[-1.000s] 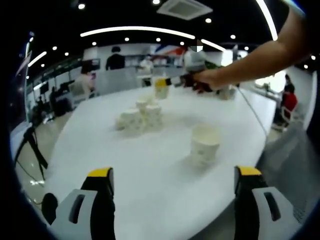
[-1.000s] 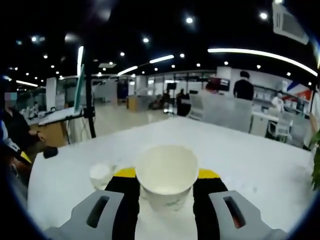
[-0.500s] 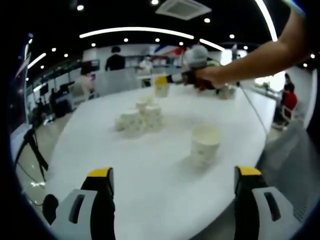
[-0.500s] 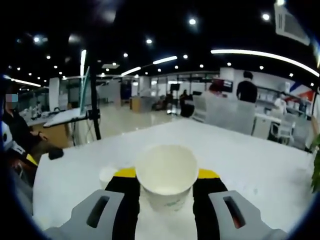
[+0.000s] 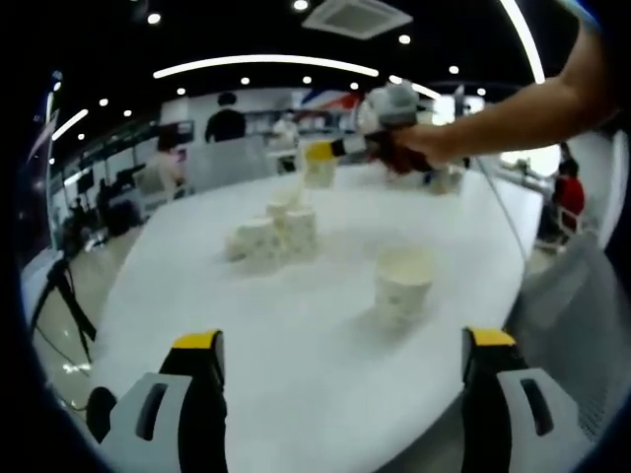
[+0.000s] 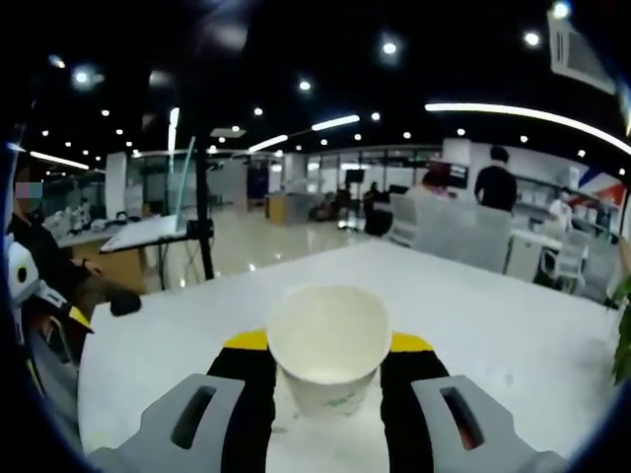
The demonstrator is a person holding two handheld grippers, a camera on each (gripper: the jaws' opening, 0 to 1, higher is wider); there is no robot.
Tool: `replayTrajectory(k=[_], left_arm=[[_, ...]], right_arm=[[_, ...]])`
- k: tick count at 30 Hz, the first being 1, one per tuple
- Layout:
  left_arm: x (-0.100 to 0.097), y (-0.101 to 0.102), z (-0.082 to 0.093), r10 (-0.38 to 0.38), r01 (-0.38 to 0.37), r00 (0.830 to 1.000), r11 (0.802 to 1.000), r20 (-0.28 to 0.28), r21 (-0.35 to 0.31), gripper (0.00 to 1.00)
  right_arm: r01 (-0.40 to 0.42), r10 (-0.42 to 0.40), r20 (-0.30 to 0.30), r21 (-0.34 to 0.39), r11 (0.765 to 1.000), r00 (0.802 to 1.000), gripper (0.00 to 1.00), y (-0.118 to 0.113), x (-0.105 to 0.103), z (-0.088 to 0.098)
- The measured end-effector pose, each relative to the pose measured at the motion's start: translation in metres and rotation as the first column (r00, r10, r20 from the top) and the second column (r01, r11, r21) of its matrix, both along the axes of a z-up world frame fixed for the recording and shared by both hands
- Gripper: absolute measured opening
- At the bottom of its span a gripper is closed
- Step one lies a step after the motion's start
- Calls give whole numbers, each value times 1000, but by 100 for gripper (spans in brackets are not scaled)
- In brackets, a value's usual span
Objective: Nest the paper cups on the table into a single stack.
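Bright ceiling lights (image 5: 266, 65) glare overhead; soft blur throughout, edges fisheye-warped.

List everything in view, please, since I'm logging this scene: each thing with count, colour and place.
Held paper cup: one, white, upright between the right gripper's jaws, above the table.
Lone paper cup: one, white, upright on the table, nearest the left gripper.
Cup cluster: several, white, mid-table; exact count unclear.
Table: one, white, large.
Tripod: one, black, on the floor beside the table.
People: several, standing or seated in the background.
Left gripper: grey, black, yellow tips, open, low over the table's near edge.
Right gripper: same colours, shut on the held cup.
Person's arm: one, reaching over the table.
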State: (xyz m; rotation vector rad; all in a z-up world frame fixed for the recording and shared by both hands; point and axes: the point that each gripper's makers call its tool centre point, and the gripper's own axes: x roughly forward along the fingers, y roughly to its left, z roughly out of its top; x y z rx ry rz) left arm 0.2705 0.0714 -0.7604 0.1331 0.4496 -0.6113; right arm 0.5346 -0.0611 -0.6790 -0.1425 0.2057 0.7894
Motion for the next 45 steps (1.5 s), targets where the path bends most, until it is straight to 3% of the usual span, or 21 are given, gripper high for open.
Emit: replayTrajectory(k=[29,45], left_arm=[[-2,-3,0,-16,16,1000,1000,6,19,99],[-1,-3,-1,-20,20,1000,1000,3,24,99]], right_arm=[[-69,69,-14,27,997,998,39,11,-56,10],[-127,129,-23,79,989,991,39,24,-105,18]])
